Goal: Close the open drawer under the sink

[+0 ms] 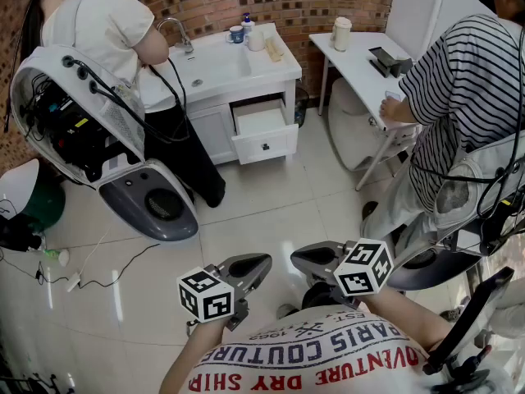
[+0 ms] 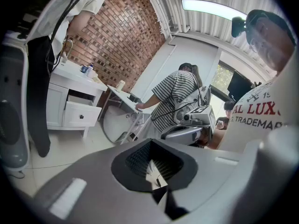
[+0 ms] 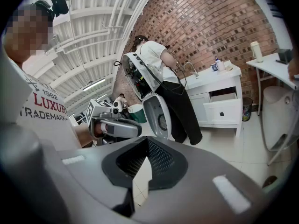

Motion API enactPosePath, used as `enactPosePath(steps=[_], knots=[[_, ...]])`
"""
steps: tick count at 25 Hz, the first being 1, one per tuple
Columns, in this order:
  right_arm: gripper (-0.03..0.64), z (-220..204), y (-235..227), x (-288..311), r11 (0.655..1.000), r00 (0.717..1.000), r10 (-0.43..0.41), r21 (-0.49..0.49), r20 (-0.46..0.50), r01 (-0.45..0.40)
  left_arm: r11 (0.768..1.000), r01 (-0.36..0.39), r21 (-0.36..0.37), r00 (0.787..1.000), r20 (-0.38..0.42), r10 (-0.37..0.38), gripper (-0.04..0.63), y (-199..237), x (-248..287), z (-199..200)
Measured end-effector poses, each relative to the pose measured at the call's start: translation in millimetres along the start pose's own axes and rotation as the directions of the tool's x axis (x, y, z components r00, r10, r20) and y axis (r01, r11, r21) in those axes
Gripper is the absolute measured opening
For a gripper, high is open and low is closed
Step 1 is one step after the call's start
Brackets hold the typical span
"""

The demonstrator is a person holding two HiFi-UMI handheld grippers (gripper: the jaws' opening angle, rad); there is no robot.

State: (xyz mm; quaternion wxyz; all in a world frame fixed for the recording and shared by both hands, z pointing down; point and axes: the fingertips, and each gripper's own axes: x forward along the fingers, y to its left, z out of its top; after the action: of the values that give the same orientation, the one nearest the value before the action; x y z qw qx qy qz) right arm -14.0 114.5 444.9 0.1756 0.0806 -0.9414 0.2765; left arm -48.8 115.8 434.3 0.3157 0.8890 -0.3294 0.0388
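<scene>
The white sink cabinet (image 1: 215,71) stands against the brick wall, far ahead of me. Its drawer (image 1: 264,135) is pulled out, with a small dark knob on the front; it also shows as the drawer (image 2: 81,114) at left and the drawer (image 3: 223,110) at right. My left gripper (image 1: 261,263) and right gripper (image 1: 300,258) are held close to my chest, well short of the cabinet. Both point forward with jaws together and nothing between them. In their own views the left gripper (image 2: 157,181) and right gripper (image 3: 140,168) show only floor past their tips.
A person in a white top (image 1: 98,19) bends at the sink, carrying a large white machine (image 1: 90,130) that reaches the floor left of the drawer. A person in a striped shirt (image 1: 459,89) leans on a white table (image 1: 361,66) at right. Cables (image 1: 74,279) trail on the left floor.
</scene>
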Motion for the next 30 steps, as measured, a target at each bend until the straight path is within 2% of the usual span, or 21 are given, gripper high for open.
enactPosePath(steps=[12,18,23,30], knots=[[0.009,13.9,-4.8,10.5,1.0,0.999,-0.006,-0.029,0.039,0.007,0.999,-0.03,0.011,0.999,0.029,0.03,-0.018,5.9,-17.3,-0.7],[0.009,22.1,-23.4,19.8,1.0,0.998,0.002,-0.019,0.063,-0.001,0.999,-0.043,0.007,0.999,0.009,0.042,-0.018,24.2,-9.9,1.3],[0.009,38.2,-70.6,31.9,0.999,0.997,-0.025,-0.041,0.068,0.028,0.998,-0.058,-0.002,0.998,-0.016,0.058,-0.018,59.8,10.7,13.2],[0.009,82.7,-190.5,58.2,0.991,0.991,-0.118,-0.051,0.061,0.121,0.997,-0.074,-0.036,0.996,-0.058,0.072,-0.018,143.3,64.9,59.0]])
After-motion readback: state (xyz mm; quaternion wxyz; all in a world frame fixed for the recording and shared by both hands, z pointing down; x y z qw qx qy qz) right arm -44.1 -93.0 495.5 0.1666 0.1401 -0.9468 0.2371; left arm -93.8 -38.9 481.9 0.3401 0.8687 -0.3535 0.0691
